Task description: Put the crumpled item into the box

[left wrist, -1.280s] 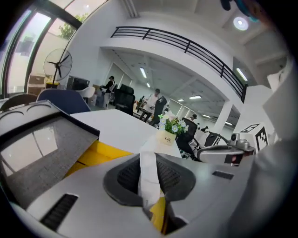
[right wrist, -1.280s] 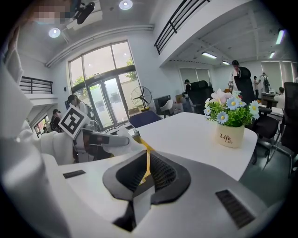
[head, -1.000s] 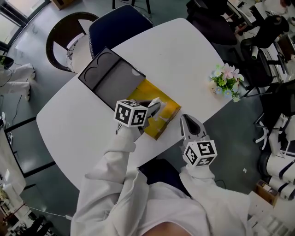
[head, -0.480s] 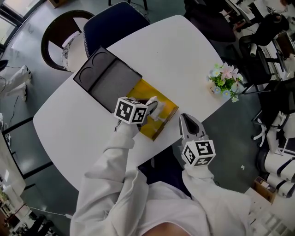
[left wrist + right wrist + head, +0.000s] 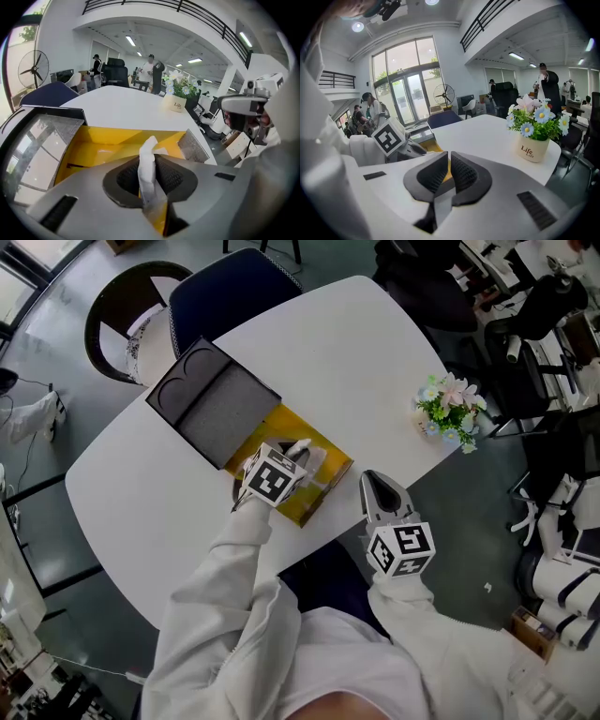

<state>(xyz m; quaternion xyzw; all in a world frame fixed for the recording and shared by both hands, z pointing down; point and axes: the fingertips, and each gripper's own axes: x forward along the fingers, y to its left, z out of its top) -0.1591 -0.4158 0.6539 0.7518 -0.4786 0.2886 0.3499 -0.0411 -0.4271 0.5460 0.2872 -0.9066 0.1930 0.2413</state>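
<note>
Left gripper view: the left gripper (image 5: 148,165), jaws opening, pinches the crumpled tissue (image 5: 149,149) over the yellow box (image 5: 101,143); only dropping it remains. The right gripper (image 5: 449,165) is clenched, empty.

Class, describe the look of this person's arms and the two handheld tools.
White sleeves cover both arms. The left tool and right tool are grey wedge-shaped shells with black ribbed pads, each topped by a white cube bearing black square markers. The left tool's jaws are opening, the crumpled item between them.
</note>
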